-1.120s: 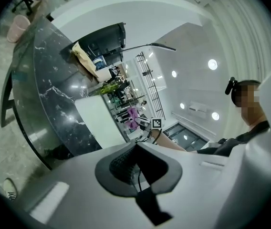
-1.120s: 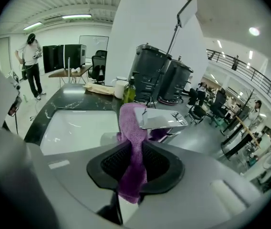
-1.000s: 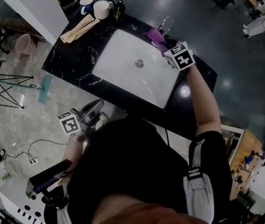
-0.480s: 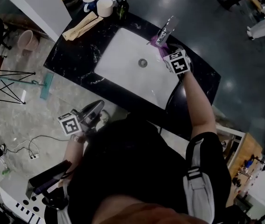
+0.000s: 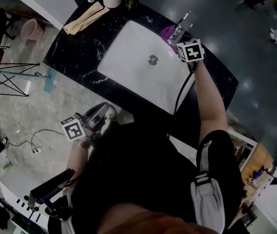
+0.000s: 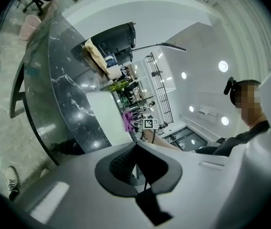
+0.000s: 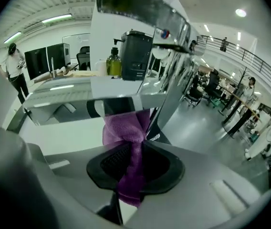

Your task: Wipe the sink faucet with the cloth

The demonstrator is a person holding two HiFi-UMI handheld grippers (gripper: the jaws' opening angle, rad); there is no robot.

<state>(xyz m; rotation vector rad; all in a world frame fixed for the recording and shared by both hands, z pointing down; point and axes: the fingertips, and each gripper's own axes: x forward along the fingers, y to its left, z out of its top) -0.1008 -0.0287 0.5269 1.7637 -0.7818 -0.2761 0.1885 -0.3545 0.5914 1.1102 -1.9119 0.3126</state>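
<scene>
Looked like an open-plan lab/office hall w/ a mock washroom stn, not a home. White sink w/ chrome faucet sat in a free-standing black marble table, w/ bare polished floor all round it. Left of the sink: a tripod and pink bin. Nearer than the sink: loose cables on the floor. Past the sink: monitors, a coffee machine, people at workstations, a railed upper gallery and strip lights overhead.
</scene>
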